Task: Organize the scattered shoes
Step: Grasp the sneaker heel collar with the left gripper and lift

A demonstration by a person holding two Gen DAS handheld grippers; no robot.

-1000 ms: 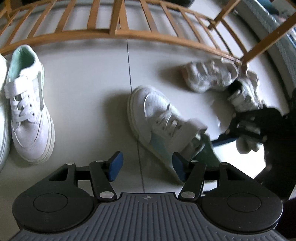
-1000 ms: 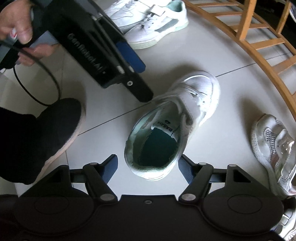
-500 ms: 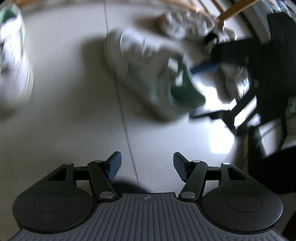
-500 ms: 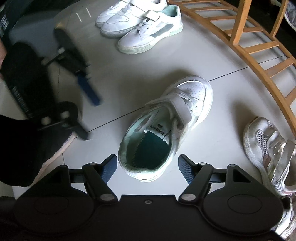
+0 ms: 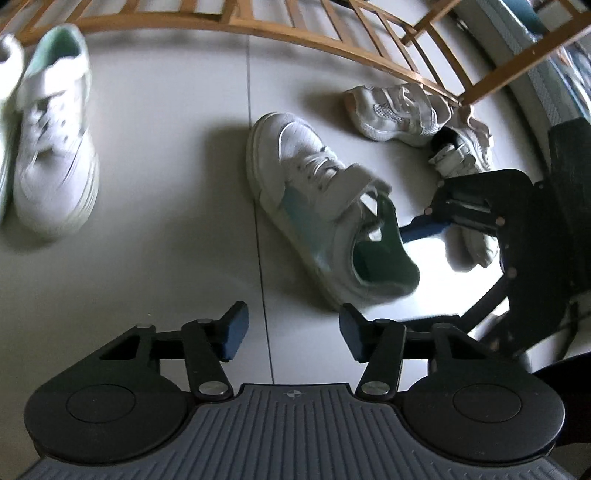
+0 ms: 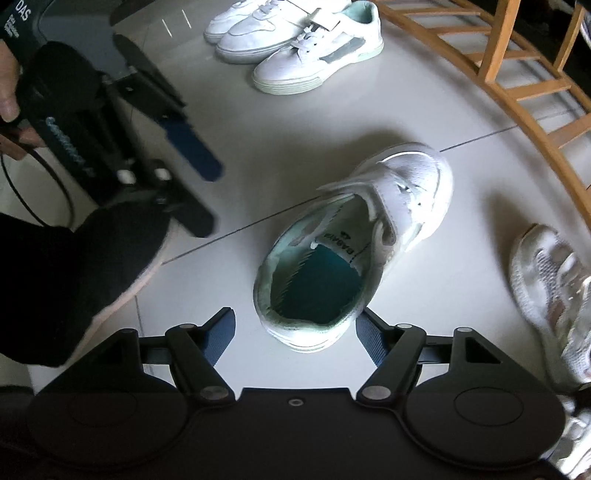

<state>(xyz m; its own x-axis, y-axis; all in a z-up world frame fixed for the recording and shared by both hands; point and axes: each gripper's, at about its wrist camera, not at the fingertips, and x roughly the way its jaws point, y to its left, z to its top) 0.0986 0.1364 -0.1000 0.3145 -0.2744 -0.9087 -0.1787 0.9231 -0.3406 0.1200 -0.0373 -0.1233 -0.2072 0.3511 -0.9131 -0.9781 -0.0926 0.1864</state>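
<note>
A white strap sneaker with mint lining [image 5: 314, 192] [image 6: 369, 229] lies alone on the pale floor tiles. My right gripper [image 6: 295, 332] is open with the sneaker's heel between its fingers and a gap on the left side. In the left wrist view, the right gripper's blue pad [image 5: 424, 229] sits beside the shoe's collar. My left gripper [image 5: 291, 328] hovers over bare floor short of the heel; its jaws are closing with nothing between them. It appears at the left of the right wrist view [image 6: 177, 173], clear of the shoe.
A pair of white sneakers [image 6: 295, 48] [image 5: 55, 140] stands side by side farther off. Two pale mesh sneakers [image 5: 399, 110] [image 6: 546, 288] lie by a wooden slatted rail [image 5: 332, 26] [image 6: 517, 74]. A person's black shoe [image 6: 92, 266] and hand [image 6: 7, 92] are at the left.
My left gripper has pulled away from the mint-lined sneaker to the left, and its jaws have narrowed. The right gripper and the sneaker have stayed where they were.
</note>
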